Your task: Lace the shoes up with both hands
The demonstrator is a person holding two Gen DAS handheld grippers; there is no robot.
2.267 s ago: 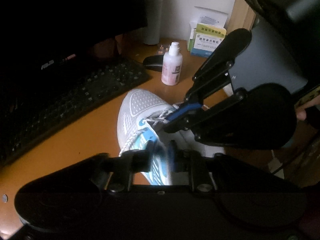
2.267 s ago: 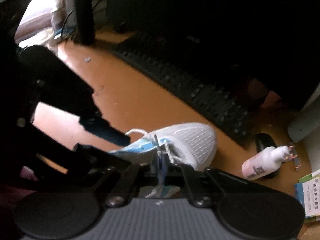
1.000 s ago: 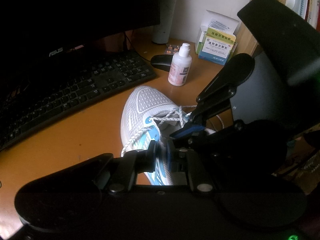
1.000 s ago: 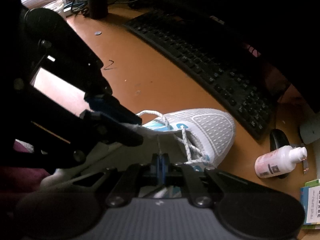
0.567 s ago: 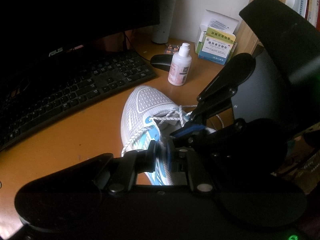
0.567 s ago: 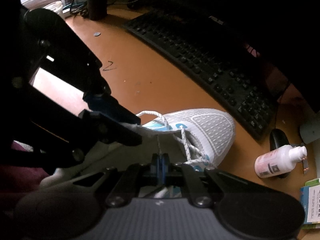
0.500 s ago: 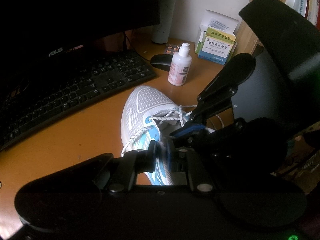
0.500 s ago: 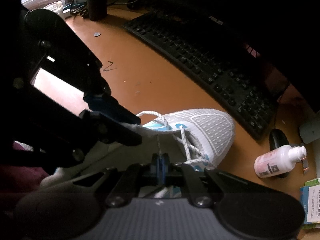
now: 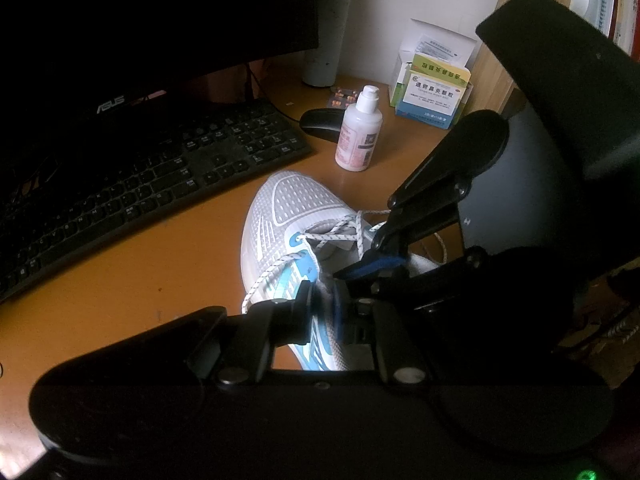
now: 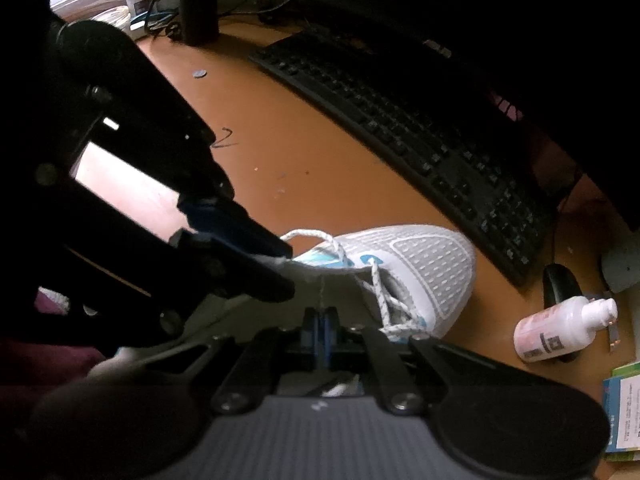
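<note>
We see the white-and-blue shoe (image 9: 288, 216) on the orange desk (image 9: 132, 272) (beside the keyboard (image 9: 132, 184)); our left gripper (image 9: 322, 308) pinches its side flap, our right gripper (image 10: 320, 316) clamps the lace (image 10: 321, 288).

Against the view from about two seconds back, the left wrist view now takes in more of the desk behind the shoe (image 9: 288, 216): the keyboard (image 9: 152, 184) and bottle (image 9: 358, 136) sit farther up-frame. The right gripper (image 9: 360, 268) sits lower over the shoe's tongue, and the lace (image 10: 320, 292) runs taut and thin up from its pads.
</note>
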